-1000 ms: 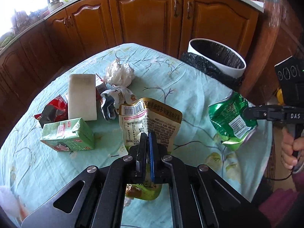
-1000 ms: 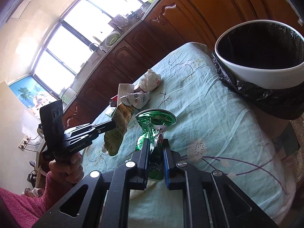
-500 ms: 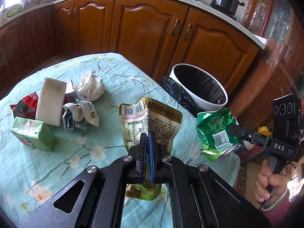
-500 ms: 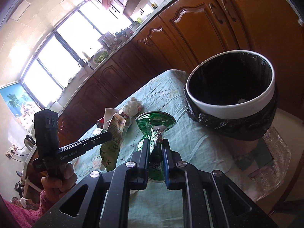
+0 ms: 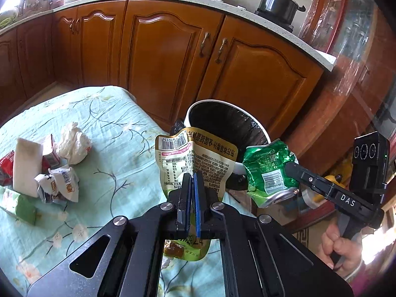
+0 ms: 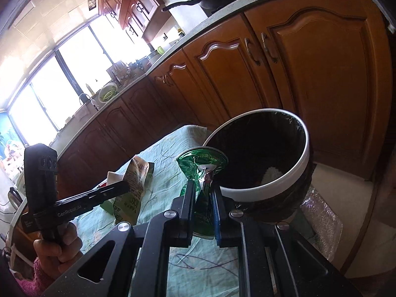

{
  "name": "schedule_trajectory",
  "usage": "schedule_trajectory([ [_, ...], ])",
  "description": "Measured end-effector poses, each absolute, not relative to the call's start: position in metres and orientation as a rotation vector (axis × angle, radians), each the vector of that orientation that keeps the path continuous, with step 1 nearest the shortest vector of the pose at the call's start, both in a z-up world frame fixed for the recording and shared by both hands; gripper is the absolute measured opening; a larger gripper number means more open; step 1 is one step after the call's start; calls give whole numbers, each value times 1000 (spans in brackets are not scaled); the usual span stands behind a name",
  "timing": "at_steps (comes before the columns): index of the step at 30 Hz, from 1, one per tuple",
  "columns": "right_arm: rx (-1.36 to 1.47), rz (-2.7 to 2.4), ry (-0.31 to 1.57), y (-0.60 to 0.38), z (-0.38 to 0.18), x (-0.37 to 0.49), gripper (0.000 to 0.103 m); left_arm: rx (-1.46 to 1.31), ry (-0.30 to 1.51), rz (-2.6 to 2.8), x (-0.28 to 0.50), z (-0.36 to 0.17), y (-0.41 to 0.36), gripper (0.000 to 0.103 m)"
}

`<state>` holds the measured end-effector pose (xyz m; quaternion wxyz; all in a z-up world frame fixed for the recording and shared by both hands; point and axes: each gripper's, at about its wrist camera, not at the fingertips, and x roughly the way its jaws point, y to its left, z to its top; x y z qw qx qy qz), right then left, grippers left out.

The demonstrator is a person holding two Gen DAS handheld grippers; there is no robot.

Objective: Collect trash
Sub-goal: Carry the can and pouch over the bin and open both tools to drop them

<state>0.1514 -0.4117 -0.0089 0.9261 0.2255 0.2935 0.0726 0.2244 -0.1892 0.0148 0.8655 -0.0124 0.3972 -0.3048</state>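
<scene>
Pinching a creased, glossy yellow snack pouch (image 5: 195,158) flat between clenched jaws, left gripper (image 5: 192,182), with barcode and printed panel upright and the pouch lifted clear of the table (image 5: 118,128), its top edge overlapping the near rim of the round white bin (image 5: 195,106). Lined with crinkled black plastic, that bin, standing just past the table's far right corner, against glossy carved wooden cabinets (image 5: 173,57). Clamped likewise on a crumpled green foil bag (image 6: 203,163), right gripper (image 6: 203,185), the foil twisted to a narrow neck between the pads and flaring into a shiny disc above, held up just beside the bin's (image 6: 259,188) left rim. From the left wrist camera, same green bag (image 5: 269,170) hanging at the tip of a black matte tool gripped in a fist (image 5: 339,247) at lower right. From the right wrist camera, the other black tool angled up towards the right from a hand (image 6: 57,245) in a pink fuzzy cuff at lower left, pouch (image 6: 133,188) at its tip. Left behind on the pale green floral cloth, far left: a balled white tissue (image 5: 73,143), a white rectangular block (image 5: 26,165), a torn white wrapper (image 5: 59,185), a green carton (image 5: 17,204), a red packet (image 5: 6,160). Both tools tilted downward and forward, side by side, near the bin.
</scene>
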Motion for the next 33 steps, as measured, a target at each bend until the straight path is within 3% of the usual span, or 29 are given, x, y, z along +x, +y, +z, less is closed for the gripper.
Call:
schedule_trajectory([
  [18, 360, -15, 595, -449, 1, 193, 12, 85, 825, -668, 272, 38, -280, 2],
  [33, 350, -34, 689, -460, -19, 235, 12, 257, 915, -658, 307, 13, -347, 2],
])
